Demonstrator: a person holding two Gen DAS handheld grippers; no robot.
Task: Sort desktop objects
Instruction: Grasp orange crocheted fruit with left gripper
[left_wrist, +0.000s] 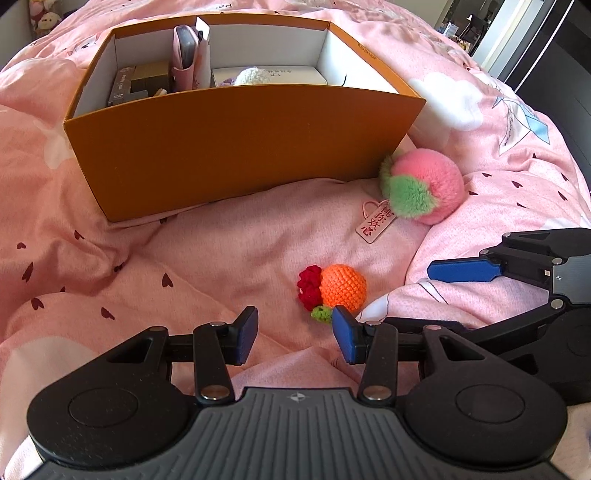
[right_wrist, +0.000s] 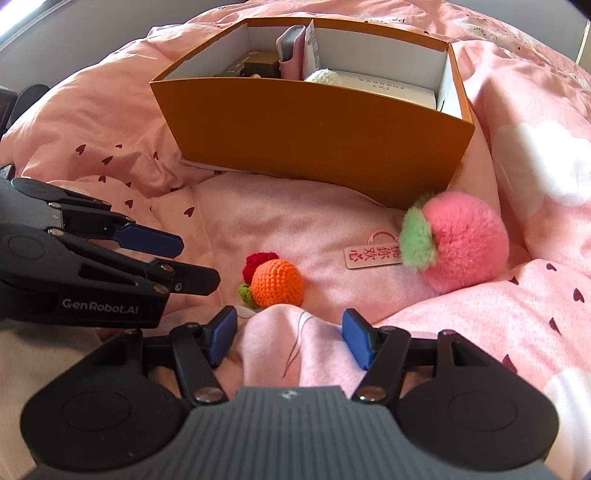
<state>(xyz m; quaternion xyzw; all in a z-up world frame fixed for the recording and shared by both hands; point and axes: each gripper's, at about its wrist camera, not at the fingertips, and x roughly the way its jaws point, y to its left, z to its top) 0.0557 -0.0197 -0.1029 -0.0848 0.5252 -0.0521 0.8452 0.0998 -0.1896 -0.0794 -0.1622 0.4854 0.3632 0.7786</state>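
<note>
Pink quilt (left_wrist: 221, 258) carries an orange box (left_wrist: 229, 147); left claw (left_wrist: 294, 338) and right claw (right_wrist: 290, 338) gape, both empty.

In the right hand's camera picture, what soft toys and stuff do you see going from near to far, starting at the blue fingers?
Right gripper, open over a fold of blanket → orange crochet fruit → pink tag with writing → orange box → things inside it, like the pink case.

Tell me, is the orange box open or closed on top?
Open. The orange box has no lid on it, and both views show its white inner walls and the things standing inside.
</note>
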